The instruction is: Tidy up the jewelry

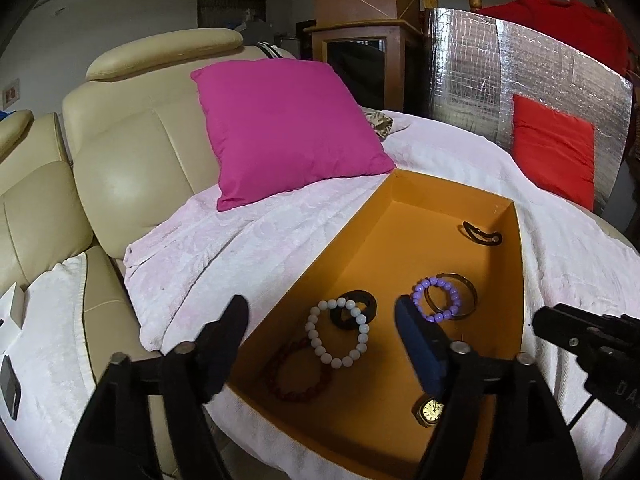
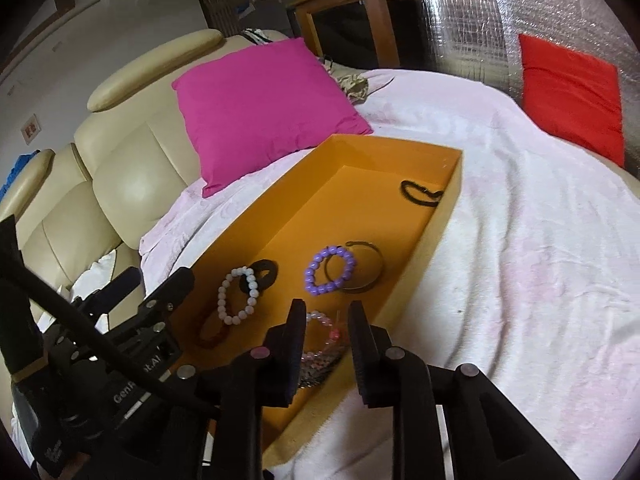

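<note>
A cream leather sofa (image 1: 132,152) runs along the back left, and most of the seat is covered by a pale pink blanket (image 2: 520,240). A magenta cushion (image 1: 288,128) leans on the sofa back, and a red cushion (image 1: 556,148) stands off to the right against a silver foil panel (image 1: 520,72).

In the middle of the blanket sits an open orange box (image 1: 472,344), and that's where pretty much all the jewelry is. Near the right wall there's a bronze bangle (image 1: 468,296) with a purple bead bracelet (image 1: 438,300) lying partly over it. A white bead bracelet (image 1: 338,334) overlaps a black ring-shaped piece (image 1: 354,308), and a dark red bead bracelet (image 1: 296,376) sits just beside that, closer to the near end. A black hair clip (image 1: 482,234) lies alone at the far end. A small gold watch (image 1: 432,410) is at the near end, and a pink bead bracelet (image 2: 326,322) lies in the near corner on something sparkly that's too hidden to make out.

The left gripper (image 1: 324,344) hangs over the box's near left side with its jaws spread wide, nothing in them. The right gripper (image 2: 326,334) is over the near corner, jaws only a little apart; the pink bracelet shows in the gap below, but the pads aren't pinching it.
</note>
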Tool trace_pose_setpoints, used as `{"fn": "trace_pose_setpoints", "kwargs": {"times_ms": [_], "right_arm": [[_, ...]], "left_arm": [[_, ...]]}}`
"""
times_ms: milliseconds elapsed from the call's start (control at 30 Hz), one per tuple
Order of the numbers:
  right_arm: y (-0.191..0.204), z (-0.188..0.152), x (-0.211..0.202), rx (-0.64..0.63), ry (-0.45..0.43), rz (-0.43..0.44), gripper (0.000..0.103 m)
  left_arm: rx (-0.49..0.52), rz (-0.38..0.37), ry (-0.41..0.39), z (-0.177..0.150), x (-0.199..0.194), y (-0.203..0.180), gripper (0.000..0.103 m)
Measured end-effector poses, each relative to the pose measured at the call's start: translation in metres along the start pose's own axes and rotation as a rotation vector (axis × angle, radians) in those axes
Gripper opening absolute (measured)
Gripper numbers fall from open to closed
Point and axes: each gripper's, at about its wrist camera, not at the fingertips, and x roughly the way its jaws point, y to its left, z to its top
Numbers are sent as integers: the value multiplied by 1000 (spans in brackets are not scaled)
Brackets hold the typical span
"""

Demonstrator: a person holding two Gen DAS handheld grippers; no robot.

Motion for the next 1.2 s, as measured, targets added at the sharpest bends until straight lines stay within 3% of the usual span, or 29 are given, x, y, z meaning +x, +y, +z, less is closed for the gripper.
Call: {"fn": "trace_pose_setpoints", "kwargs": {"times_ms": [167, 433, 600, 800, 967, 1133, 1200], "right_arm": [[-11, -1, -13, 10, -2, -10, 24], [-16, -4, -33, 13, -20, -27, 24], [-17, -6, -50, 5, -49, -41, 24], [-21, -9, -75, 29, -103, -53, 24], [-17, -15, -98, 24, -151, -82, 24], [-10, -27, -134, -6, -223, -159, 24], [-9, -33, -154, -9, -262, -189, 30]], "left_arm": [[18, 26, -11, 1, -12, -5, 82], [5, 8, 22, 0, -37, -19, 84], [-8, 0, 105, 7, -53, -23, 84], [-41, 57, 9, 13, -89, -19, 84], [5, 125, -48, 19, -114, -23, 84], [9, 120, -88, 25, -137, -22, 84], [10, 124, -108, 28, -148, -21, 84]]}}
